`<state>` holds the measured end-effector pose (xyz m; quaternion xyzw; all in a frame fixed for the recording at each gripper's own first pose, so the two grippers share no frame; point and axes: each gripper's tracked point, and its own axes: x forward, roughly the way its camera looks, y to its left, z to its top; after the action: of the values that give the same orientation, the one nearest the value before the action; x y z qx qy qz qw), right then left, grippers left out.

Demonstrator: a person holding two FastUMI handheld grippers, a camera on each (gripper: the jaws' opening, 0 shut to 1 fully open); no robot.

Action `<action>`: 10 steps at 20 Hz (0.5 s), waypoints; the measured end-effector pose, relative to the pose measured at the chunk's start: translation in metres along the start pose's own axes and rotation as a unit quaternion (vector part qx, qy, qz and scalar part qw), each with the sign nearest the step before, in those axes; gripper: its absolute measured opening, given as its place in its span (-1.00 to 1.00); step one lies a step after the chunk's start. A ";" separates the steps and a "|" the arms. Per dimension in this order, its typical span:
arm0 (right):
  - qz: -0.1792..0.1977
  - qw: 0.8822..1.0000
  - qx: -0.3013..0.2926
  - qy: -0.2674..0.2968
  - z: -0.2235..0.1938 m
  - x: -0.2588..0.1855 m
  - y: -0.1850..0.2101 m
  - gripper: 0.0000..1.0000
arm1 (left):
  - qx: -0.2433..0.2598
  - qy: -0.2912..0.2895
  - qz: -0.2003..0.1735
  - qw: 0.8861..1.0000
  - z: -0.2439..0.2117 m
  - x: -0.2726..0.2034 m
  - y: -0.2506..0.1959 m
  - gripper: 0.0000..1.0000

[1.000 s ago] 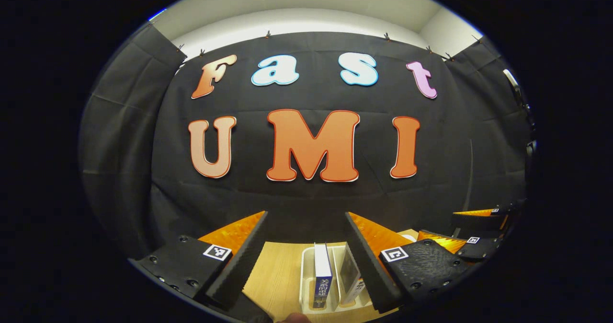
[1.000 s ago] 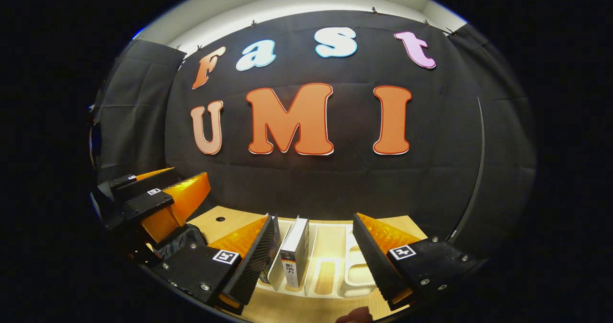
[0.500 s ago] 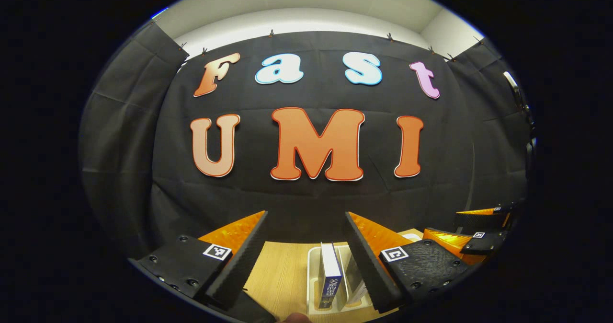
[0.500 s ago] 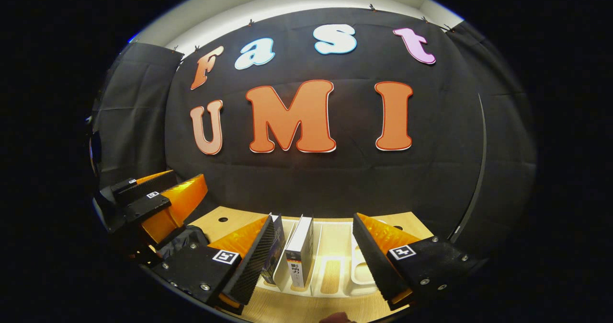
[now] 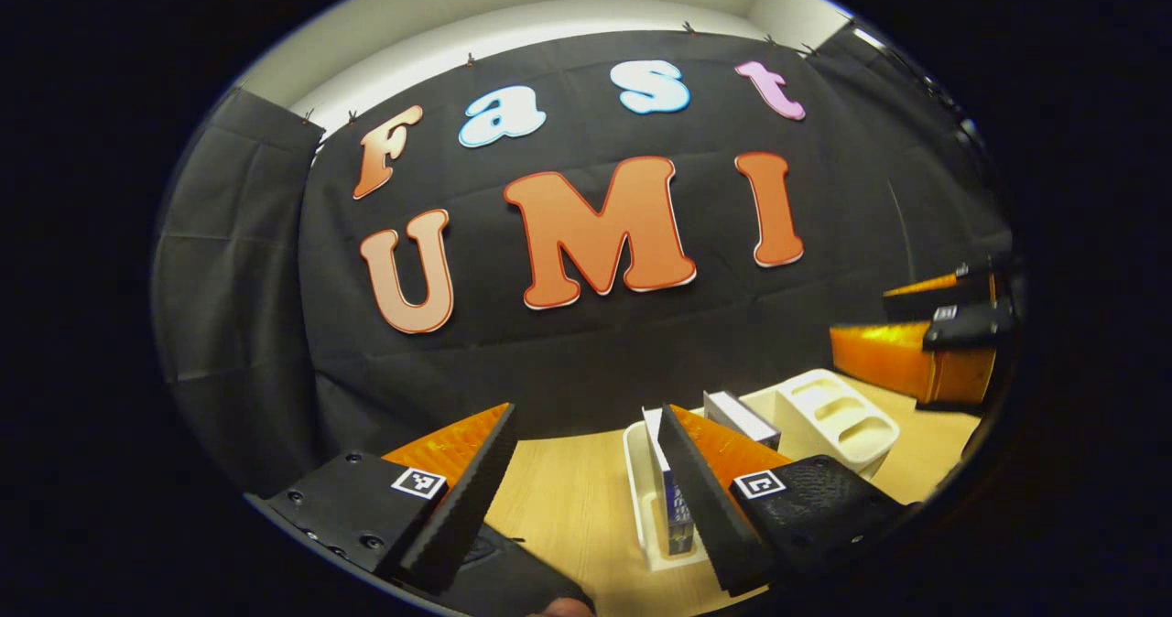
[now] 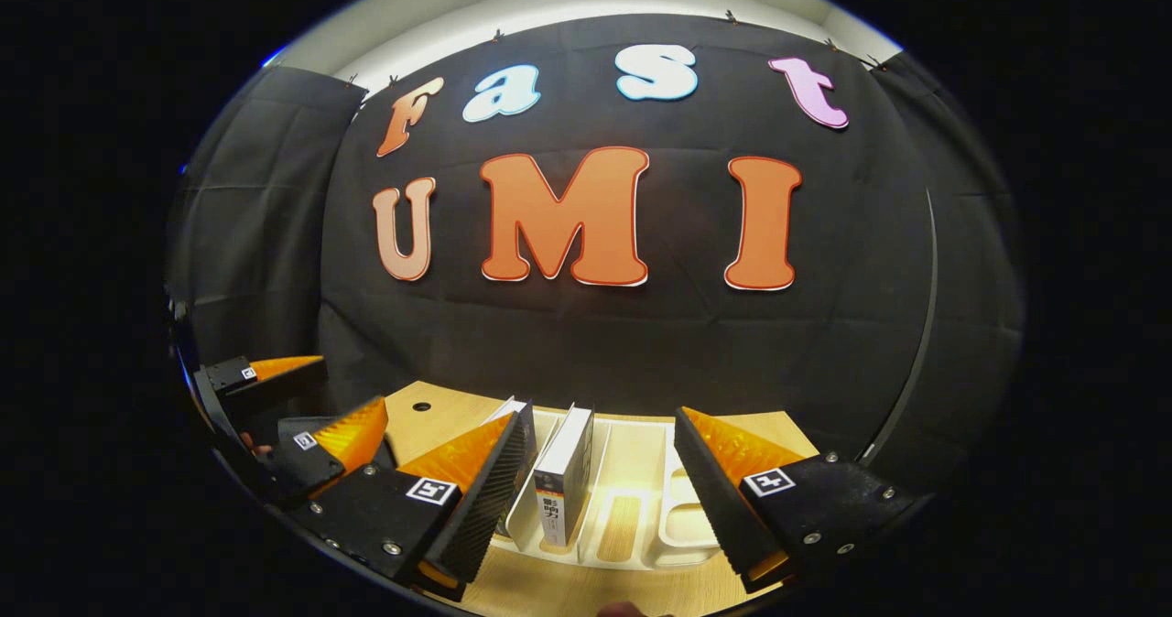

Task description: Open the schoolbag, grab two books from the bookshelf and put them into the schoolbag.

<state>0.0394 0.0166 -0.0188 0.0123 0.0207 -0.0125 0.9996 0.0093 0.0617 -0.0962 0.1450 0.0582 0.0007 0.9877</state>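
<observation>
Lower centre of the left gripper view: left gripper [image 5: 586,457] spread wide and holding nothing, its far finger hiding part of a blue book [image 5: 668,480] standing in the white bookshelf [image 5: 824,411]. Lower centre of the right gripper view: right gripper [image 6: 600,457] equally wide, empty, white-spined book [image 6: 563,475] upright between the fingers, a second book half hidden behind the near finger

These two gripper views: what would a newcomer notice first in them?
First, the white book rack on the wooden table, with two upright books in its slots. Next, both grippers with open jaws: the right gripper frames one book, and the left gripper hangs beside the rack's end.
</observation>
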 end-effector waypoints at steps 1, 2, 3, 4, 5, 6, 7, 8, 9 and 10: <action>0.004 1.000 -0.004 0.002 -0.002 0.001 0.000 0.95 | 0.016 0.013 0.004 1.000 -0.011 -0.002 0.000 0.96; 0.005 1.000 -0.009 0.003 -0.004 0.002 -0.002 0.95 | 0.027 0.028 0.005 0.999 -0.025 -0.004 0.001 0.96; 0.007 1.000 -0.014 0.004 -0.006 0.003 -0.003 0.95 | 0.035 0.040 0.006 0.999 -0.037 -0.006 0.000 0.96; 0.007 1.000 -0.017 0.004 -0.006 0.003 -0.004 0.95 | 0.046 0.053 0.010 0.997 -0.050 -0.010 0.001 0.96; 0.008 1.000 -0.019 0.005 -0.008 0.004 -0.006 0.95 | 0.058 0.064 0.014 0.996 -0.059 -0.014 0.003 0.97; 0.011 1.000 -0.019 0.007 -0.011 0.005 -0.006 0.95 | 0.073 0.072 0.019 0.994 -0.072 -0.018 0.005 0.96; 0.012 1.000 -0.019 0.010 -0.013 0.006 -0.007 0.95 | 0.087 0.084 0.021 0.992 -0.083 -0.022 0.006 0.97; 0.015 1.000 -0.018 0.012 -0.016 0.007 -0.009 0.96 | 0.104 0.098 0.023 0.990 -0.096 -0.029 0.008 0.96; 0.015 1.000 -0.018 0.014 -0.018 0.008 -0.011 0.96 | 0.116 0.110 0.025 0.987 -0.109 -0.035 0.009 0.96; 0.018 1.000 -0.017 0.017 -0.021 0.008 -0.011 0.95 | 0.128 0.123 0.025 0.984 -0.122 -0.041 0.009 0.97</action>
<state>0.0459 0.0056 -0.0404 -0.0046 0.0379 0.0056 0.9993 -0.0451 0.1044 -0.2052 0.2702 0.1748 0.0357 0.9461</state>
